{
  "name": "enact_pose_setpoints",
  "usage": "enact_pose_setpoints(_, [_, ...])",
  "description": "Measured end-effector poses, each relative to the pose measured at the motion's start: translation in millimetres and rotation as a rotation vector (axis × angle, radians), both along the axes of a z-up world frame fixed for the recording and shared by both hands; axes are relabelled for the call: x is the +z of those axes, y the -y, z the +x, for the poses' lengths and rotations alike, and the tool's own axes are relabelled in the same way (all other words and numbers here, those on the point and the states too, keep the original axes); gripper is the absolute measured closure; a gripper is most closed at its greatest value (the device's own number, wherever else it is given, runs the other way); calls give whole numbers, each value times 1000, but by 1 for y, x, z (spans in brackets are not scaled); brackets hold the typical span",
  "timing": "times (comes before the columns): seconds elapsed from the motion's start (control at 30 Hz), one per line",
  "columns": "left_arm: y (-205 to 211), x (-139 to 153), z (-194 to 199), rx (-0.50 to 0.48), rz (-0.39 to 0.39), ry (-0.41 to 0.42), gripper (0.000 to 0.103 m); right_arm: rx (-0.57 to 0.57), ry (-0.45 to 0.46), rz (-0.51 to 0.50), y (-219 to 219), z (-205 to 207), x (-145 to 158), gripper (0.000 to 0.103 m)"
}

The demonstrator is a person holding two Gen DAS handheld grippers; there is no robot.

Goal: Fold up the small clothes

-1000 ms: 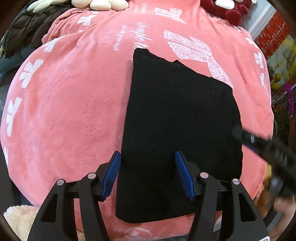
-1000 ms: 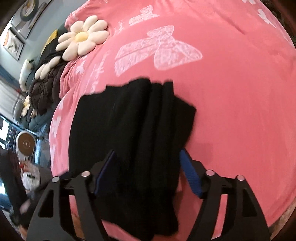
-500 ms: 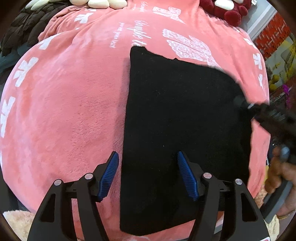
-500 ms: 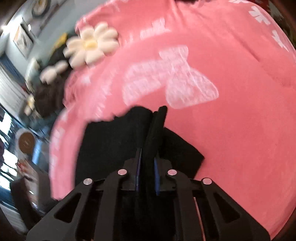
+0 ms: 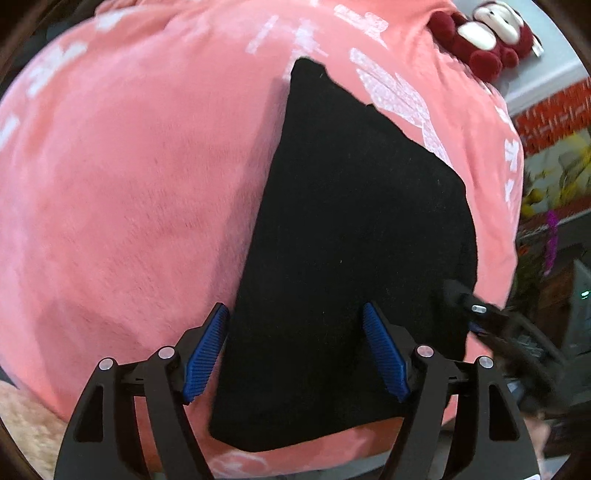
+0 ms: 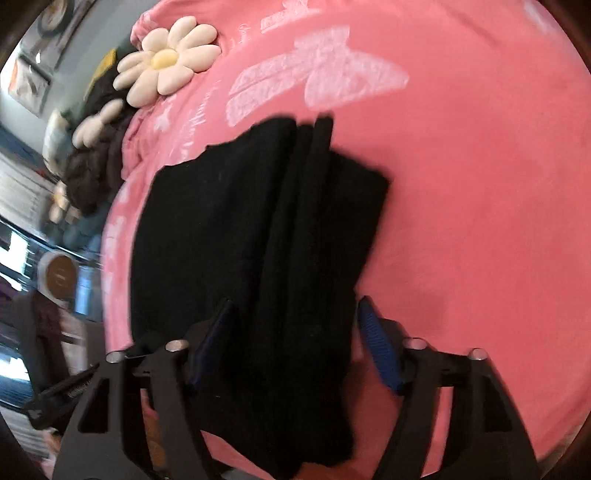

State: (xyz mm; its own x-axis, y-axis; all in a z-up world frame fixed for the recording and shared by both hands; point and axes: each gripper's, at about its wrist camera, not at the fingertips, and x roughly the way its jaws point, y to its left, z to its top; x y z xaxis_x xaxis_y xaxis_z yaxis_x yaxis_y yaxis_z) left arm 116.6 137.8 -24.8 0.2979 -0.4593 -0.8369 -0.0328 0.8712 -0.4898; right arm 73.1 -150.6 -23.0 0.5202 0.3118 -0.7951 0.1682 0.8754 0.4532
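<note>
A black garment (image 5: 347, 258) lies flat and folded on a pink blanket (image 5: 129, 203). My left gripper (image 5: 295, 350) is open and hovers over the garment's near left edge, its blue pads on either side of that edge. In the right wrist view the garment (image 6: 258, 229) shows stacked folds along its right side. My right gripper (image 6: 291, 343) is open and straddles those folds near the garment's close end. The right gripper also shows in the left wrist view (image 5: 480, 314) at the garment's right edge.
A white daisy cushion (image 6: 166, 59) and dark plush items (image 6: 96, 162) lie at the blanket's far left. A red plush toy (image 5: 480, 33) sits at the far right corner. The blanket's edge (image 5: 369, 454) drops off close to me.
My right gripper was shut on the garment's fold half a second ago and has opened, leaving the fold lying on the garment. My left gripper stayed open and shifted slightly.
</note>
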Motion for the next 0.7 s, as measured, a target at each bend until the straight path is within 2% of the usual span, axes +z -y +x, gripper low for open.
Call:
enact_pose_setpoints(0.03, [1,0,-1,4,-1,3,33,2,17,-24,-2,4,7,82])
enact_pose_setpoints(0.13, [4,10,-3,4,16,54,33,36,118,-102,-11,2,40,86])
enact_pose_setpoints(0.17, [5,10,-3,1,34,62,33,43,121,-131,-11,2,40,86])
enact_pose_setpoints(0.2, [7,9,-3,-4,40,62,32,52,85,-167,-10,4,30,86])
enact_pose_setpoints(0.27, [13,3,0,-17,55,43,30,65,36,-179,-5,7,2,81])
enact_pose_setpoints(0.33, [20,2,2,-26,95,64,28,19,52,-149,4,0,9,66])
enact_pose_setpoints(0.43, [26,7,-2,-37,151,114,27,-35,105,-167,6,-21,31,65])
enact_pose_setpoints(0.5, [24,8,-5,-29,144,110,27,-28,114,-203,2,-37,37,65])
enact_pose_setpoints(0.57, [22,7,-8,-16,139,97,27,-17,79,-205,0,-43,32,65])
enact_pose_setpoints(0.63, [22,7,-10,-11,124,87,28,-26,45,-180,3,-44,22,53])
enact_pose_setpoints(0.7, [20,6,-7,-4,85,81,28,-57,45,-112,12,-34,18,47])
